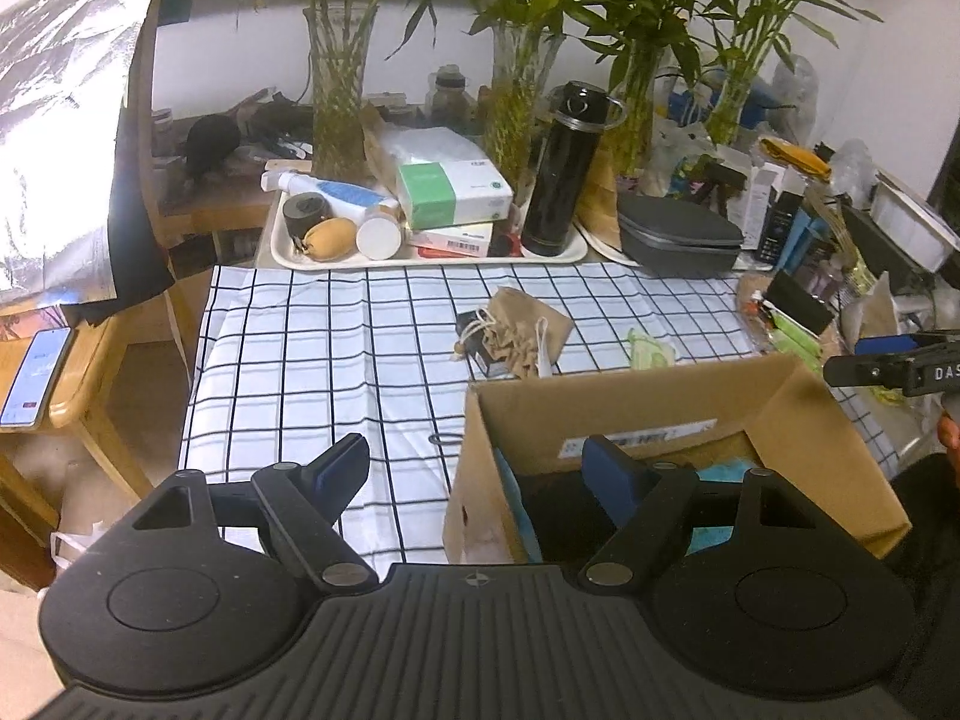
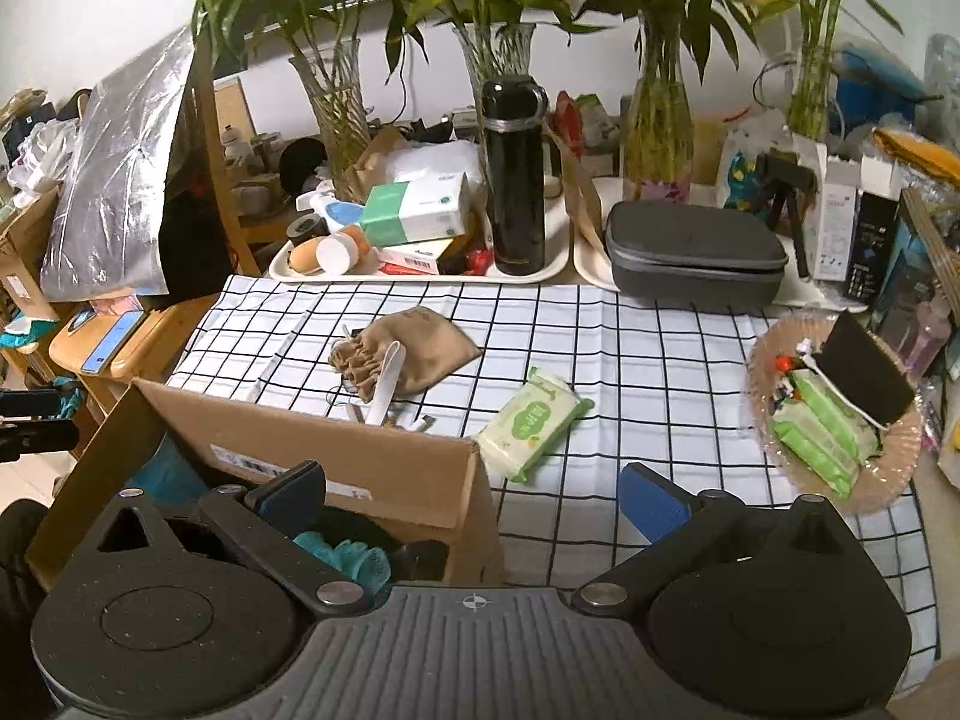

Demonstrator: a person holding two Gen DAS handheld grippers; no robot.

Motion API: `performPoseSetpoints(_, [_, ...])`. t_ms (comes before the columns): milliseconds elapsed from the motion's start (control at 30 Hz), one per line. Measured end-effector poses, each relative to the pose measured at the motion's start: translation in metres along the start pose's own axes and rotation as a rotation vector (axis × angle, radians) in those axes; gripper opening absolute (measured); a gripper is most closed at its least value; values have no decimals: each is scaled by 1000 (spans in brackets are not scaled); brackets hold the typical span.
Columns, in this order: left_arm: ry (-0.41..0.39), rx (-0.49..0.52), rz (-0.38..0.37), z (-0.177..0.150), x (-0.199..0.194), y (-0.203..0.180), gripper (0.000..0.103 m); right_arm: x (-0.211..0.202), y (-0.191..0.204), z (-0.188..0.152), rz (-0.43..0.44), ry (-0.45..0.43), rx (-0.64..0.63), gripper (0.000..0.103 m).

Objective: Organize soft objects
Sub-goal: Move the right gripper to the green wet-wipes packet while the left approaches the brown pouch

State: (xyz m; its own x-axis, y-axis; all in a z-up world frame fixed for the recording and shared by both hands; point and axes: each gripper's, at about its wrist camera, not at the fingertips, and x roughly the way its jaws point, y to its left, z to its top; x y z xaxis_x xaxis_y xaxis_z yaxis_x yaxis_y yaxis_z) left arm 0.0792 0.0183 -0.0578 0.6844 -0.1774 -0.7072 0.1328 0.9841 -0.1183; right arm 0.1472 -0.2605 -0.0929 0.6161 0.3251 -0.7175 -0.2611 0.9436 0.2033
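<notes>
An open cardboard box (image 1: pixel 660 396) (image 2: pixel 300 426) stands on the checked tablecloth with teal soft items (image 2: pixel 348 558) and dark ones inside. Behind it lie a brown drawstring pouch (image 1: pixel 528 324) (image 2: pixel 414 348) and a green pack of wipes (image 1: pixel 648 351) (image 2: pixel 534 420). My left gripper (image 1: pixel 477 468) is open above the box's left wall, nothing between its fingers. My right gripper (image 2: pixel 474 498) is open over the box's right corner, also holding nothing. Each gripper shows at the edge of the other's view.
A round woven basket (image 2: pixel 900 468) at the right holds more green wipe packs and a black pad. Behind the cloth stand a tray (image 2: pixel 420 276) with a black flask (image 2: pixel 516 180) and tissue boxes, a grey case (image 2: pixel 696 252) and glass vases of bamboo. A phone (image 1: pixel 33 378) lies on a wooden stool at the left.
</notes>
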Motion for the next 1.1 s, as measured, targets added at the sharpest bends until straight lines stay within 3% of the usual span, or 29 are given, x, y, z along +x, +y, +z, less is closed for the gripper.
performPoseSetpoints(500, [-23,-28,-7,28,27,22,78,50,-36,34,24,14,75,103])
performPoseSetpoints(767, [-27,-23,-8,32,41,34,78,92,-49,38,34,65,97,103])
performPoseSetpoints(1100, [-36,-48,-35,33,64,53,78,144,-59,40,64,132,81,91])
